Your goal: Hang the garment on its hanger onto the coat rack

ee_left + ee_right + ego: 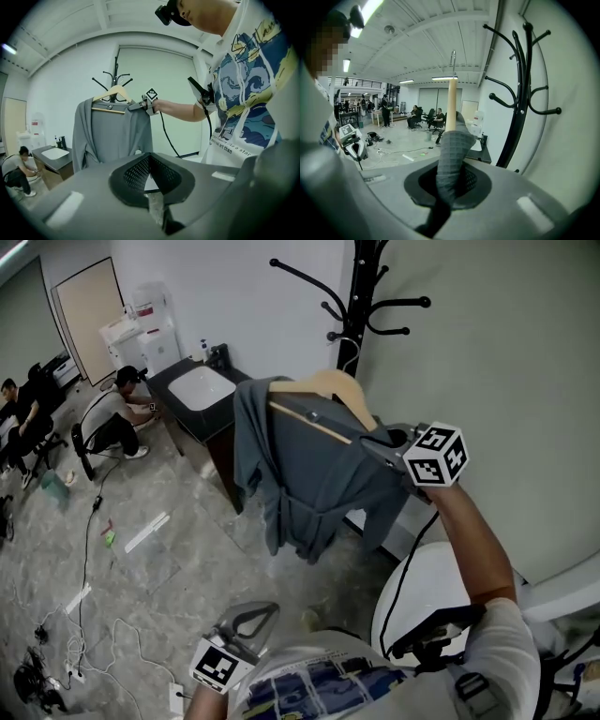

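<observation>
A grey garment (pixel 314 470) hangs on a wooden hanger (pixel 330 388) held up in the air, just below and left of the black coat rack (pixel 361 296). My right gripper (pixel 382 442) is shut on the garment's shoulder over the hanger's end. In the right gripper view, grey fabric (pixel 452 145) fills the right gripper (pixel 449 178), the hanger (pixel 451 103) rises from it, and the rack (pixel 520 93) stands to the right. My left gripper (pixel 246 622) is low by my body, shut and empty. Its view shows the left gripper (pixel 150 157) tips touching, with the garment (pixel 112 133) beyond.
A dark cabinet with a white sink (pixel 202 390) stands left of the rack against the wall. A water dispenser (pixel 155 329) and a crouching person (pixel 117 418) are further left. Cables (pixel 84 634) lie on the floor. A white round seat (pixel 422 596) is beside me.
</observation>
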The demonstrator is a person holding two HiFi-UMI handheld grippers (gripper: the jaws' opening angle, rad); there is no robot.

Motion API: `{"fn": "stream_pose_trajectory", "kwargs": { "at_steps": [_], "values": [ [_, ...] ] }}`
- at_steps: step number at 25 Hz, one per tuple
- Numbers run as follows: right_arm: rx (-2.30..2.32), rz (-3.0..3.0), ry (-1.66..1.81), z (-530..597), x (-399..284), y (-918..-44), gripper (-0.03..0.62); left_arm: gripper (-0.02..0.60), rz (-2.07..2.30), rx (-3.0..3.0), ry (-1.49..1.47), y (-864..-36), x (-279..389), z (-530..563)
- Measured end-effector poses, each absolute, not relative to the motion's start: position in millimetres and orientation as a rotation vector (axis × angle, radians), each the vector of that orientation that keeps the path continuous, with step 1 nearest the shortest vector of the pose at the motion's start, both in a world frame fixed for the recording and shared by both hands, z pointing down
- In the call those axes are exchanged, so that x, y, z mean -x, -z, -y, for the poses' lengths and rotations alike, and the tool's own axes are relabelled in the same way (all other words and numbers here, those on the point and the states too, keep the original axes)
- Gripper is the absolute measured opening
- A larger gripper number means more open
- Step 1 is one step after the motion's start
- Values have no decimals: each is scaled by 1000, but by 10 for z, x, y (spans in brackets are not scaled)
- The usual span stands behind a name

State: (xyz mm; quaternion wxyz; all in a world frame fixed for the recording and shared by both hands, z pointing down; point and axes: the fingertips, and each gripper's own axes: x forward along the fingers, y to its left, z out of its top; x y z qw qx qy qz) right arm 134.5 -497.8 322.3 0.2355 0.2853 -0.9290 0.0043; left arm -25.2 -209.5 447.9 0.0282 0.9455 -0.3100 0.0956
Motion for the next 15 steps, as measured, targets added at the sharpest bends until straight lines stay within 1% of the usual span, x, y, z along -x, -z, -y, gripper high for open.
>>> {"fn": "stream_pose_trajectory", "kwargs": {
  "at_steps": [7, 15],
  "values": [
    [-793, 2528, -67, 6031, -1584, -3409, 11, 3, 1030, -2868, -324, -4457, 69, 2742],
    [-817, 2486, -120, 6677, -1778, -3817, 11, 3, 1059, -2807, -340, -4522, -36, 3102]
  ]
}}
